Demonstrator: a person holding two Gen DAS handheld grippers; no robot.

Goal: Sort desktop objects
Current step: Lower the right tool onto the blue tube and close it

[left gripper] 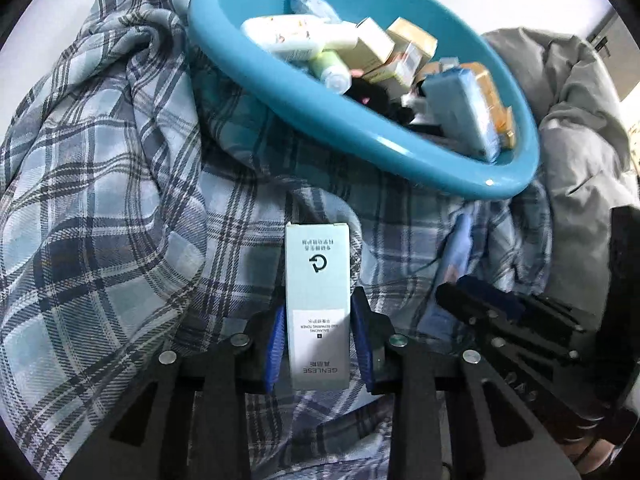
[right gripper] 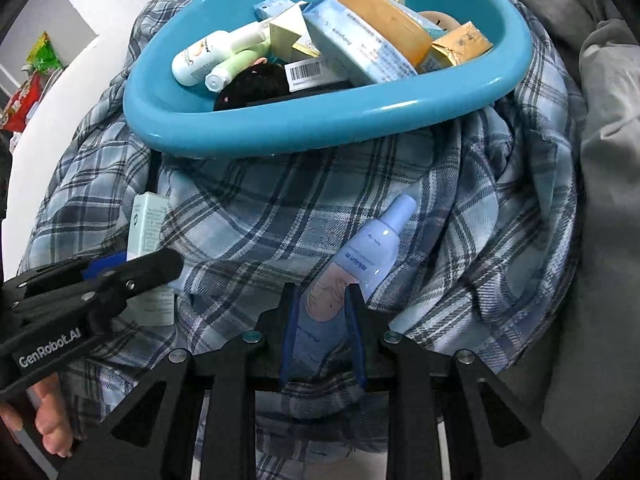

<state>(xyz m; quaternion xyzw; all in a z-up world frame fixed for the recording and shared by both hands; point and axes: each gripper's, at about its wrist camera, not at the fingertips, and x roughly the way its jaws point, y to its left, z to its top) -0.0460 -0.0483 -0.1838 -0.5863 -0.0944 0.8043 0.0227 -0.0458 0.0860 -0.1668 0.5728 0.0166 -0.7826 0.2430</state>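
Observation:
My left gripper (left gripper: 318,312) is shut on a pale green toner box (left gripper: 318,280), which stands between the blue pads and lies over a plaid cloth (left gripper: 100,220). Just beyond it sits a blue basin (left gripper: 320,120) full of sorted items. My right gripper (right gripper: 320,304) is shut on the lower end of a light blue tube (right gripper: 378,240), whose cap points toward the basin (right gripper: 280,128). In the right wrist view the left gripper (right gripper: 132,272) shows at the left with the box (right gripper: 146,224). In the left wrist view the right gripper (left gripper: 480,304) shows at the right.
The basin holds a white bottle (right gripper: 208,54), a green bottle (right gripper: 232,66), several cartons (right gripper: 360,48) and a black object (right gripper: 256,84). A grey quilt (right gripper: 600,160) lies to the right. Snack bags (right gripper: 28,92) stand far left. A person's fingers (right gripper: 48,420) grip the left handle.

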